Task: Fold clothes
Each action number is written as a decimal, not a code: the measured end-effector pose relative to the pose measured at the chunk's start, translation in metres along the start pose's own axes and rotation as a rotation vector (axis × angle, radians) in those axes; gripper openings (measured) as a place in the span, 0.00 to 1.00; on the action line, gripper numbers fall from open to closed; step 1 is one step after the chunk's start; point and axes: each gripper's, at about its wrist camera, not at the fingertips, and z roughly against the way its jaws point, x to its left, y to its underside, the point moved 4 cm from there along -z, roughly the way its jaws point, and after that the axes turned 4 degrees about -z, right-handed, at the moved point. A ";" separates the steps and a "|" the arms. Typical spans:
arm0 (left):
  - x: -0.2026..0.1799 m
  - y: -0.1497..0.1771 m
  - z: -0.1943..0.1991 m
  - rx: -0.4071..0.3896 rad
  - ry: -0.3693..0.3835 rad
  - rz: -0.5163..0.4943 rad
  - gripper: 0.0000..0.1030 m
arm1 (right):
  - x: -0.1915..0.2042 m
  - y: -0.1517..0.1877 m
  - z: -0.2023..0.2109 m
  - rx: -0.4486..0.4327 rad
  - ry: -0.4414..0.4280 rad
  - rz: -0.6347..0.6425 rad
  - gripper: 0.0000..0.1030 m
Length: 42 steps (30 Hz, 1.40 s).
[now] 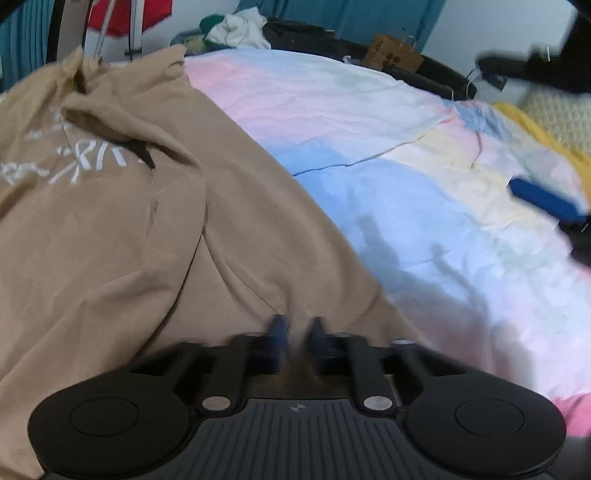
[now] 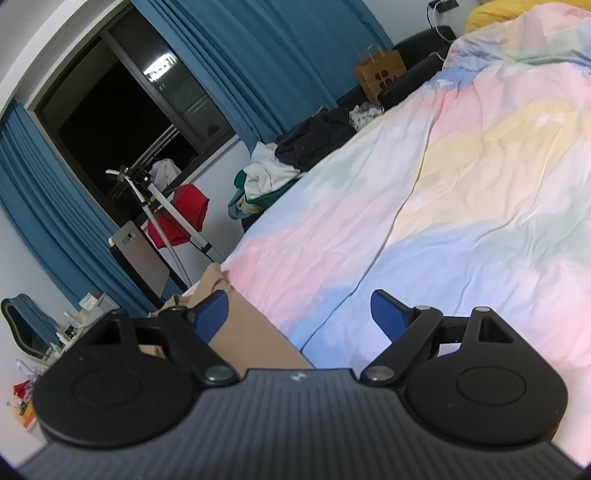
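Left wrist view: tan shirt (image 1: 129,221) fills left half of frame, lying rumpled on the pastel bedsheet (image 1: 406,184).
Left gripper (image 1: 295,332): fingers nearly together, pinching tan cloth at lower centre.
Right gripper (image 2: 299,314): fingers wide apart, holding nothing.
Handling: soft, light, limp; judged best taken at hem or shoulder edge.

— Where does the garment (image 1: 110,229) lie?
— On the bed (image 1: 388,192), along its left side, directly ahead of the left gripper (image 1: 297,328).
— And beyond it?
— A clothes pile (image 1: 240,27) sits past the bed's far edge, a paper bag (image 1: 391,51) to its right.
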 end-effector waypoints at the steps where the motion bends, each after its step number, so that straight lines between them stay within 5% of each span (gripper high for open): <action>1: 0.001 -0.001 0.009 -0.004 0.013 0.009 0.02 | -0.001 0.000 0.000 0.003 -0.002 -0.002 0.83; 12: 0.098 -0.009 0.137 -0.050 0.097 0.138 0.02 | 0.025 0.021 -0.011 0.118 -0.024 0.132 0.83; 18: 0.167 0.015 0.114 0.041 -0.016 0.211 0.03 | 0.058 0.055 -0.024 0.260 -0.063 0.316 0.83; 21: 0.189 0.025 0.096 0.083 -0.012 0.269 0.03 | 0.072 0.073 -0.028 0.336 -0.105 0.366 0.83; 28: 0.197 0.022 0.094 0.044 0.044 0.258 0.05 | 0.095 0.107 -0.032 0.449 -0.167 0.455 0.76; 35: 0.199 0.013 0.117 -0.056 0.065 0.226 0.48 | 0.118 0.134 -0.034 0.492 -0.186 0.516 0.76; 42: 0.222 -0.028 0.136 -0.171 0.050 0.261 0.63 | 0.135 0.162 -0.043 0.545 -0.209 0.561 0.76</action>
